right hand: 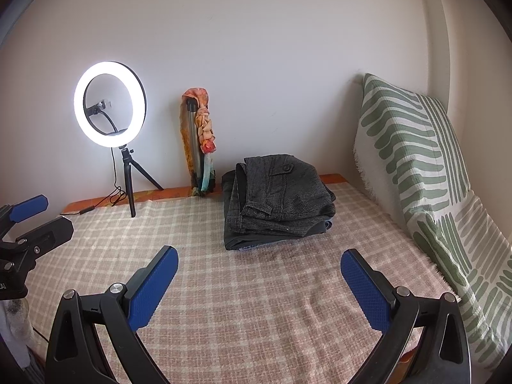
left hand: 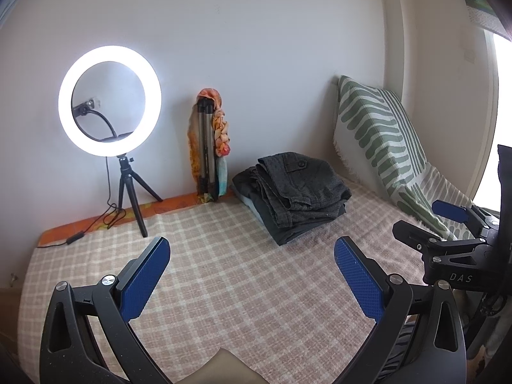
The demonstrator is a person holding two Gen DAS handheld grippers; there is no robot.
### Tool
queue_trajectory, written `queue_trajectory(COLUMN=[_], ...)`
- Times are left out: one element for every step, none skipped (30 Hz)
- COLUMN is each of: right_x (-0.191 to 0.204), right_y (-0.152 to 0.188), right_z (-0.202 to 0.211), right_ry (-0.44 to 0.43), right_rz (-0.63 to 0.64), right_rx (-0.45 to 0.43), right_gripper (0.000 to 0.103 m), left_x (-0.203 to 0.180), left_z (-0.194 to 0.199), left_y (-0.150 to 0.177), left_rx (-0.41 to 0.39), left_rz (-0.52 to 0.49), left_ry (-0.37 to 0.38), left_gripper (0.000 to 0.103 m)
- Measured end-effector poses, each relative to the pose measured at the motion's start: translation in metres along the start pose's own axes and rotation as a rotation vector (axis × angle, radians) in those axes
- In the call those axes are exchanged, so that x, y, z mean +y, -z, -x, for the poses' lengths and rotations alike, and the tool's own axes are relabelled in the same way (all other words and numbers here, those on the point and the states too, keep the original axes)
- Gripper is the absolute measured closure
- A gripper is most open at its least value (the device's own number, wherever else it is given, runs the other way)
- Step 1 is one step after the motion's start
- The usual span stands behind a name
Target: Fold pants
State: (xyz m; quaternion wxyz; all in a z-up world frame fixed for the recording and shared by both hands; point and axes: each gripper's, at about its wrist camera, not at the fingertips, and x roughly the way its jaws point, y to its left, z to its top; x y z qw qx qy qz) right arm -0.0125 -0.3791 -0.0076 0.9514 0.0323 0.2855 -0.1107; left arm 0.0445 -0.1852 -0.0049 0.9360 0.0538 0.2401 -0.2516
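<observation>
A pile of folded dark grey pants [left hand: 294, 192] [right hand: 278, 201] lies on the checked bed cover [left hand: 224, 272] [right hand: 256, 288] near the far wall. The top pair is grey tweed with a buttoned pocket. My left gripper [left hand: 251, 256] is open and empty, held above the cover well in front of the pile. My right gripper [right hand: 259, 268] is open and empty too, in front of the pile. The right gripper also shows at the right edge of the left wrist view [left hand: 425, 217]. The left gripper shows at the left edge of the right wrist view [right hand: 41, 214].
A lit ring light on a small tripod [left hand: 110, 100] [right hand: 110, 102] stands at the back left, its cable trailing over the bed edge. A folded tripod draped with an orange scarf [left hand: 209, 144] [right hand: 198, 140] leans on the wall. A green striped pillow [left hand: 380, 134] [right hand: 409, 147] stands at the right.
</observation>
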Motion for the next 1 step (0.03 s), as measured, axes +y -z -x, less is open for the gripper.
queue_trajectory(right_x=[0.0007], right_y=[0.0001], right_z=[-0.0004], right_ry=[0.000], right_rz=[0.002], right_rx=[0.001], right_gripper=[0.000], left_x=[0.0015], left_z=[-0.0007], left_y=[0.0004], left_rx=[0.005], left_rz=[0.005], left_ry=[0.003], left_gripper=[0.001])
